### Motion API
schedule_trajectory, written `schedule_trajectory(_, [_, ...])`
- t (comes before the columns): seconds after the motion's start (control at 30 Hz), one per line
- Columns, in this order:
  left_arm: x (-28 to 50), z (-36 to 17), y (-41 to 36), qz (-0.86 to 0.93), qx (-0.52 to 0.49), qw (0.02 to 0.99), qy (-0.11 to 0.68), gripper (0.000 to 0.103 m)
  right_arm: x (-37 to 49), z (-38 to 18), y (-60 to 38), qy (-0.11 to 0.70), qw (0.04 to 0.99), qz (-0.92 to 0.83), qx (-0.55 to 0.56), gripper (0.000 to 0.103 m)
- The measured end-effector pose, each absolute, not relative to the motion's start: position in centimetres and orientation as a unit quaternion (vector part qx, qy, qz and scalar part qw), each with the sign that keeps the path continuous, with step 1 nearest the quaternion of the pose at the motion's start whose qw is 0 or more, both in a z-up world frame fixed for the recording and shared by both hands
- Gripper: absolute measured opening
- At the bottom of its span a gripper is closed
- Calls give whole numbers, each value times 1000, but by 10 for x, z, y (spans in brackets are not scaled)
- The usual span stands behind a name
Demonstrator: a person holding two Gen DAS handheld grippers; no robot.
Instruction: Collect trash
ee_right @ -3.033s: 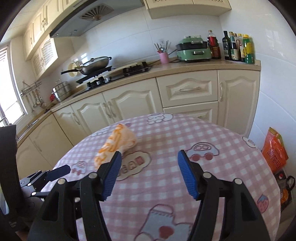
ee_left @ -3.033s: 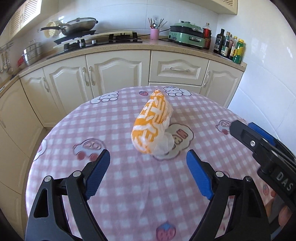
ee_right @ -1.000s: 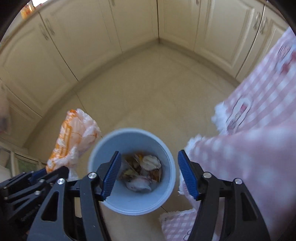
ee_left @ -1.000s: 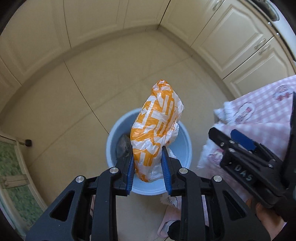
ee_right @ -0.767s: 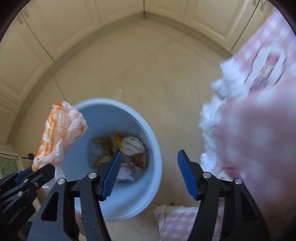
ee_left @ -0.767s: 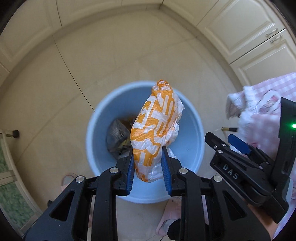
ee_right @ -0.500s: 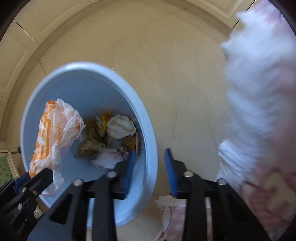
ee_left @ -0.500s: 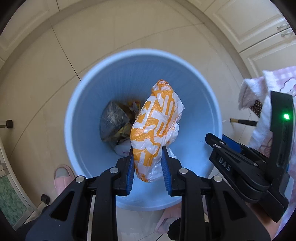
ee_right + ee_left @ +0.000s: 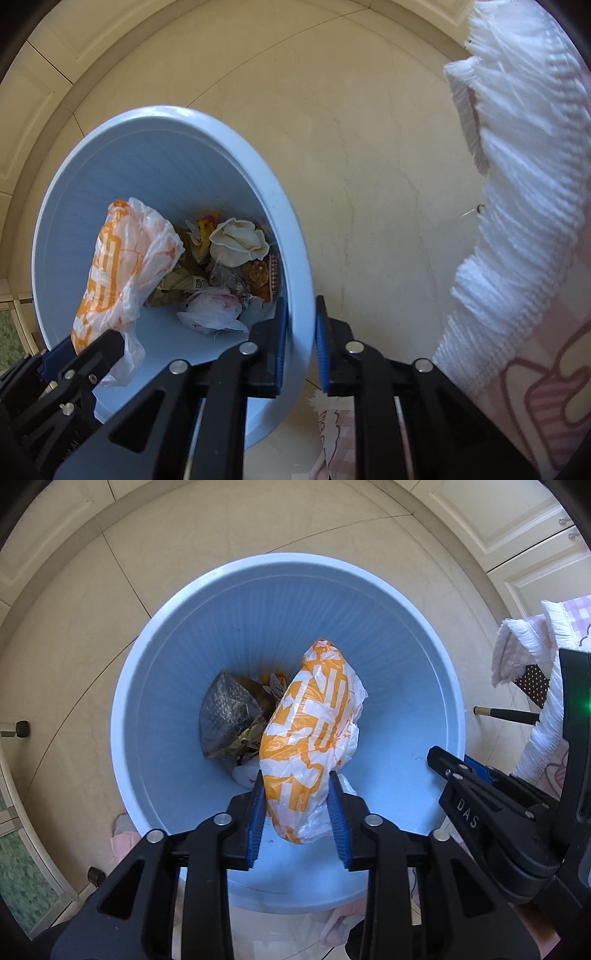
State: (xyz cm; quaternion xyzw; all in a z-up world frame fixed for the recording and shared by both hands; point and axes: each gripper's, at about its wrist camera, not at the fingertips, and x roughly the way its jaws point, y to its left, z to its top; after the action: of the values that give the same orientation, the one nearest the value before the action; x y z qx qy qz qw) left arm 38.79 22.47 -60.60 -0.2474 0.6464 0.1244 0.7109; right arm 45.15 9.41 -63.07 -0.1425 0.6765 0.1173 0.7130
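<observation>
My left gripper (image 9: 297,808) is shut on an orange-and-white plastic bag (image 9: 312,734) and holds it over the open mouth of a light blue trash bin (image 9: 177,627). The bag also shows in the right wrist view (image 9: 118,266), hanging inside the bin. My right gripper (image 9: 300,345) is shut on the bin's rim (image 9: 295,258), one finger inside and one outside, and it shows at the right of the left wrist view (image 9: 454,771). Several pieces of trash (image 9: 229,273) lie at the bin's bottom, among them a dark crumpled wrapper (image 9: 229,716).
The bin stands on a beige tiled floor (image 9: 369,147) beside cream cabinets (image 9: 517,524). The fringed pink checked tablecloth (image 9: 524,221) hangs close at the right. A dark rod (image 9: 506,714) lies by the cloth. A pink slipper (image 9: 122,830) lies at the bin's left.
Both grippers came from the table to the bin. The left lowered the bag closer over its mouth. The right gripper closed onto the bin's rim.
</observation>
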Motion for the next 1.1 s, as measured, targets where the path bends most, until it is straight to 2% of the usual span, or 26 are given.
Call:
schedule_trajectory(0.07, [388, -604, 225, 128, -244, 712, 646, 48, 452, -631, 94, 677, 713, 117, -143, 14])
schedule_trajectory(0.17, [390, -601, 224, 130, -237, 713, 647, 63, 453, -635, 95, 676, 713, 118, -144, 14])
schedule_trajectory(0.33, [390, -600, 229, 139, -234, 712, 647, 71, 453, -643, 98, 677, 712, 118, -143, 14])
schedule_trajectory(0.73, [387, -591, 230, 142, -214, 717, 648, 74, 453, -646, 103, 672, 713, 117, -162, 16])
schedule_trajectory(1.1, [370, -545, 239, 140, -199, 733, 635, 74, 431, -589, 120, 636, 730, 148, -203, 38])
